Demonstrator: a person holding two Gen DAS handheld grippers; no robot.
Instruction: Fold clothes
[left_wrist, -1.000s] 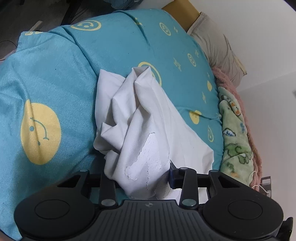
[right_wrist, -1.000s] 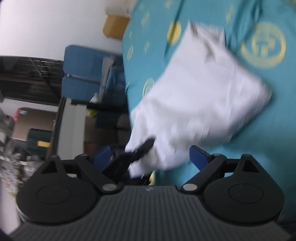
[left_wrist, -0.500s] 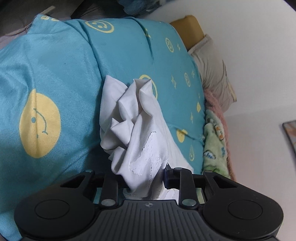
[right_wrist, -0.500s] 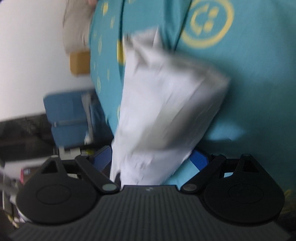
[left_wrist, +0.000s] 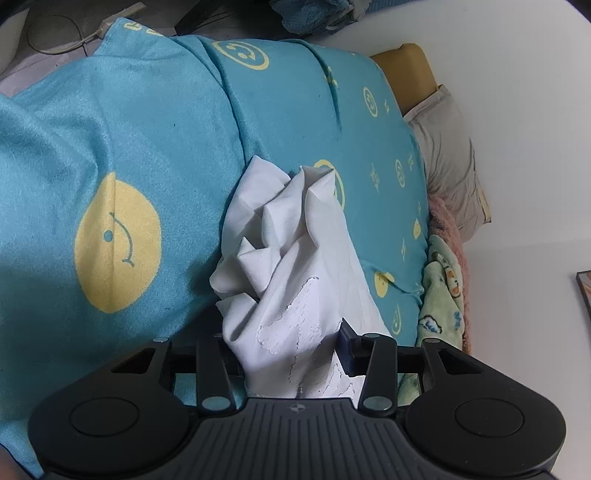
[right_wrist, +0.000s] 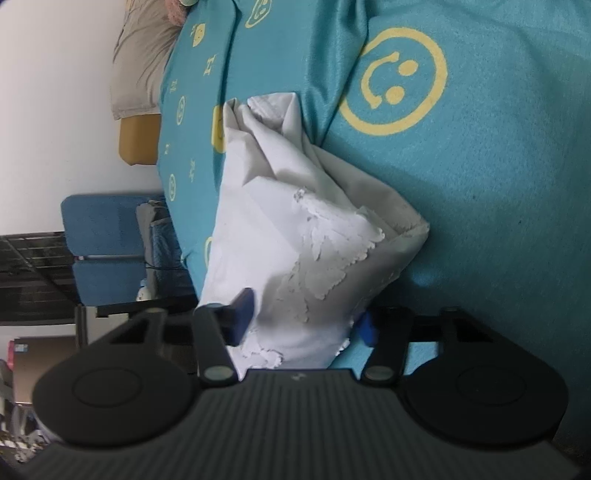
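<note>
A crumpled white garment with a cracked white print lies bunched on the teal smiley-face bedcover. In the left wrist view its near end fills the gap of my left gripper. The jaws are opening, and the blue right pad still touches the cloth while the left fingertip is hidden behind it. In the right wrist view the same garment runs between the fingers of my right gripper. Those jaws are closing, and both blue pads press its printed end.
A beige pillow, a pink blanket and a green patterned blanket line the wall side of the bed. A tan headboard and a blue chair stand beyond the bed's edge. Cables lie on the floor.
The right gripper's jaws have closed from wide open onto the garment's end. The garment has bunched up tighter on the bed. The left gripper sank and rolled, its jaws now slightly wider.
</note>
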